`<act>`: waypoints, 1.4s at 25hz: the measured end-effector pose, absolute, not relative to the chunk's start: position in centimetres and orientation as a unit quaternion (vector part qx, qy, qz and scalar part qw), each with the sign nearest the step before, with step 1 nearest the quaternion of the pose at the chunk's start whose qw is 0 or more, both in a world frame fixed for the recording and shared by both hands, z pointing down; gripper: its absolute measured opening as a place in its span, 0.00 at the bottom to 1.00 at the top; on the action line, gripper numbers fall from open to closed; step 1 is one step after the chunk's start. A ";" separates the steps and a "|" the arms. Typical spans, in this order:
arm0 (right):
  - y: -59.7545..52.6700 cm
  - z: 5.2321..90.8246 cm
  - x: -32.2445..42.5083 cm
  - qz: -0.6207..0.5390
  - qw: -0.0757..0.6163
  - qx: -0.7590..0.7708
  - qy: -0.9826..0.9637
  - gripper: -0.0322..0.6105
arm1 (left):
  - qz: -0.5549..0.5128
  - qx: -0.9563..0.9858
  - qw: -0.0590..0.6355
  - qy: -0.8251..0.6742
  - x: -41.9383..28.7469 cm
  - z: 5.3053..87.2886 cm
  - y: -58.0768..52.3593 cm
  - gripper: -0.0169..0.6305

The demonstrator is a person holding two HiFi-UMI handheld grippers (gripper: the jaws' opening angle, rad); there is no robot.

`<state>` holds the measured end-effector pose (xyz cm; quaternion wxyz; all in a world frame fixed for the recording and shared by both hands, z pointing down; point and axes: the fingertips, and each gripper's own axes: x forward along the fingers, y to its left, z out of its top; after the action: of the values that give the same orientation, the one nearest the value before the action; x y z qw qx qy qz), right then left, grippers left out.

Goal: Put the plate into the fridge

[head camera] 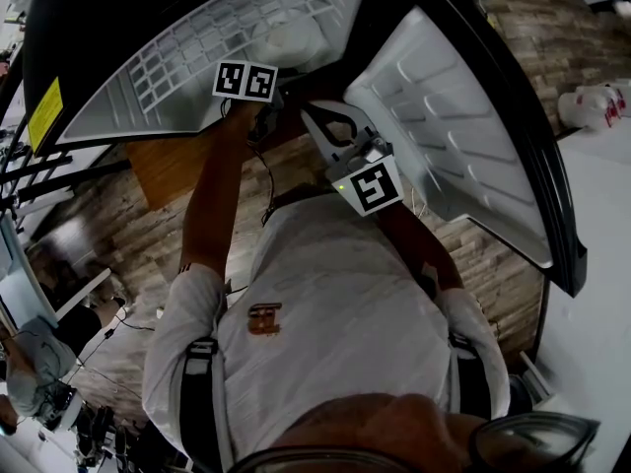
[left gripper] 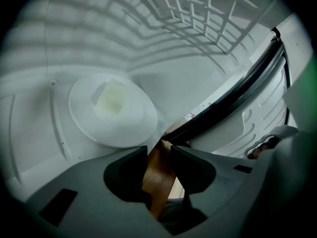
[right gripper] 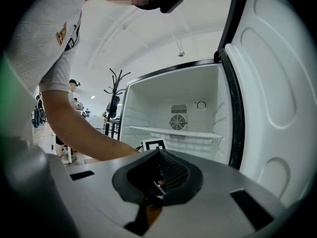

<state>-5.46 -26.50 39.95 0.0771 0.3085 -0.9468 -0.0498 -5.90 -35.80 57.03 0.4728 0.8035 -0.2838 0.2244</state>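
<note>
Wood floor runs under the open fridge. Left gripper dips into it, jaws well apart and holding nothing, only floor showing through the gap. Plate lies flat on the white compartment bottom at eleven o'clock from those jaws, clear of them, under the wire shelf. I'd say it is placed. Right gripper hangs level, jaws together and empty, door at three o'clock, probably ready to push it closed.
</note>
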 end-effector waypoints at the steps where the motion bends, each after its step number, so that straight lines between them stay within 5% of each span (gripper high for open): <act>1: -26.5 39.9 -5.5 -0.049 0.077 0.308 -0.947 0.10 | 0.225 0.805 0.471 -0.282 -5.9 57.0 -35.7 0.28; 8: -26.3 40.2 -5.5 -0.050 0.082 0.307 -0.947 0.10 | 0.207 0.822 0.452 -0.277 -5.7 56.4 -34.9 0.27; 18: -26.2 40.1 -5.4 -0.050 0.066 0.311 -0.947 0.10 | 0.082 0.872 0.338 -0.344 -6.3 52.0 -33.5 0.17; 35: -25.7 36.9 -6.6 -0.017 -0.033 0.297 -0.954 0.10 | -0.045 0.884 0.049 -0.463 -9.1 38.6 -29.3 0.07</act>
<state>-6.57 -25.69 36.87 -0.0335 0.2966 -0.9543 -0.0166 -9.12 -29.26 38.62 0.0494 0.8838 -0.4631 -0.0454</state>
